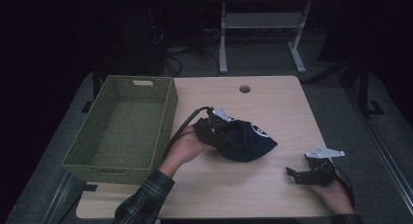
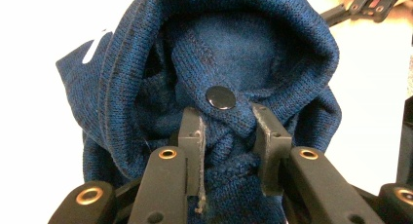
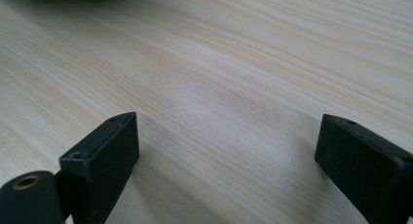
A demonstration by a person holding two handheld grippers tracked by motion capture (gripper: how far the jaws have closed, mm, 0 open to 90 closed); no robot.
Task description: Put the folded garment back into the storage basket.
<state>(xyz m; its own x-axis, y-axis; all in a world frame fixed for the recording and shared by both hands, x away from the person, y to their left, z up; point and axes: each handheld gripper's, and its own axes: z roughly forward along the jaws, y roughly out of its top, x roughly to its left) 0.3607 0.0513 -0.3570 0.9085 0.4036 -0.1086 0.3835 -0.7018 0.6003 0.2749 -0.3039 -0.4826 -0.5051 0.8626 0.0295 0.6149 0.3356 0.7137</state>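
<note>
Plainly, no word is showing itself clearly anywhere: the dark blue knitted hat [image 1: 246, 141] is carrying a small white mark on its top in the high view, too small to be read, and in the left gripper view a white patch is peeking out at its left edge, perhaps part of the same badge. One black snap button [image 2: 220, 97] is sitting on the knit just above the jaw tips. The left claw [image 1: 217, 131] is pinching a fold of the hat [image 2: 214, 87] between its two jaws, and the hat is hanging from it near the middle of the worktop [image 1: 272, 107], just right of the basket. One woven green basket [image 1: 122, 129] is standing at the left side of the worktop, nothing lying inside it. The right claw [image 1: 298, 175] is resting low at the right front of the worktop, well apart from the hat, its two jaws standing wide with only bare wood [image 3: 219, 87] between them.
</note>
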